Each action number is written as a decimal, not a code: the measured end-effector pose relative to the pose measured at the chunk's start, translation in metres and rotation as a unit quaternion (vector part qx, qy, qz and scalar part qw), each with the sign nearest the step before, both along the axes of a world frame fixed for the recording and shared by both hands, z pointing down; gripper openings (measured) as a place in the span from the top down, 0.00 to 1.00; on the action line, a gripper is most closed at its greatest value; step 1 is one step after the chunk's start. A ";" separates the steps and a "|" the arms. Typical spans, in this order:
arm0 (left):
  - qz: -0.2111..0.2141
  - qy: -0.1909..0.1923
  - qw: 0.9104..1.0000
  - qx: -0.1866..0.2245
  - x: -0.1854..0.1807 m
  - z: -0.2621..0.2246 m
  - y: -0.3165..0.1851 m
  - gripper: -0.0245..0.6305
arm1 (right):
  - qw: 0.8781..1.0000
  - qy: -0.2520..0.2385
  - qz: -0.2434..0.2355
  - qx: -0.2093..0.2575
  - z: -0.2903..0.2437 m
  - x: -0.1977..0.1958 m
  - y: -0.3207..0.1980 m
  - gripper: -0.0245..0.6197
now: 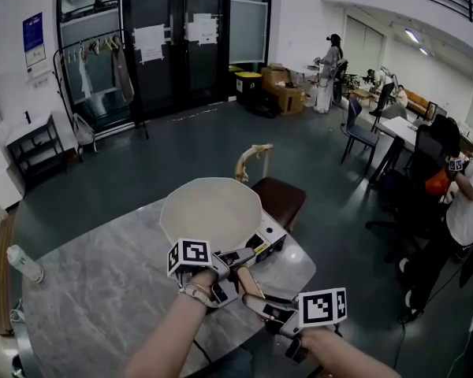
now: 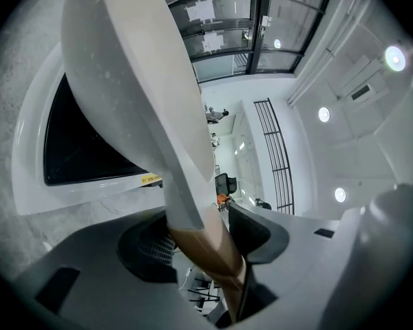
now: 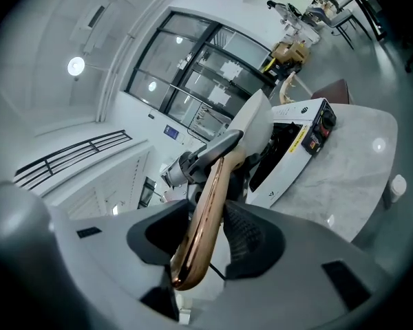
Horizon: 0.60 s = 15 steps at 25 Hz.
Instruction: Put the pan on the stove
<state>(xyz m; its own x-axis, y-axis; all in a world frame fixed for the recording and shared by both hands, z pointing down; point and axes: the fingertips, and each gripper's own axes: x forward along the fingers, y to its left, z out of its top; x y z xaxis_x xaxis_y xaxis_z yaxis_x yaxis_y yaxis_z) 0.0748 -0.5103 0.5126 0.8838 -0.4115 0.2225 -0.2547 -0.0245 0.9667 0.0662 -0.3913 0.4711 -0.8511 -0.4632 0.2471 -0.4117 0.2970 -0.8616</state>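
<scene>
**Asker:** From above, where is the pan?

**Me:** The cream pan (image 1: pixel 211 211) is over the white stove (image 1: pixel 271 241), at the far edge of the grey marble counter (image 1: pixel 102 290). Its handle (image 1: pixel 249 283) runs back toward me. My left gripper (image 1: pixel 240 264) is on the handle close to the bowl. My right gripper (image 1: pixel 262 305) is just behind it, at the handle's end. A bottle (image 1: pixel 24 264) is near the counter's left edge, and a brown stool (image 1: pixel 280 200) stands beyond the stove.

**Asker:** Does the pan rest on the stove?

**Me:** I cannot tell from there whether it touches the top or hangs just above it.

**Asker:** And looking along your left fingers?

**Me:** My left fingers (image 2: pixel 258 231) pinch the handle (image 2: pixel 205 247) where its copper part meets the pale neck, one pad on each side. The pan's bowl (image 2: pixel 127 81) rises ahead, slanted in this view, with the stove's black glass (image 2: pixel 82 150) behind it.

**Asker:** Along the right?

**Me:** My right fingers (image 3: pixel 251 234) are on the handle's copper end (image 3: pixel 201 225). It fills the gap between the pads, and both look pressed to it. Farther along, the left gripper (image 3: pixel 196 162) clasps the same handle. Past that are the pan (image 3: pixel 256 124) and the stove (image 3: pixel 301 143) on the counter (image 3: pixel 344 177).
</scene>
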 end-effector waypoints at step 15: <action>-0.026 0.005 0.999 0.029 0.010 0.014 -0.006 0.61 | 0.999 0.016 0.042 0.010 0.024 0.027 -0.008 0.72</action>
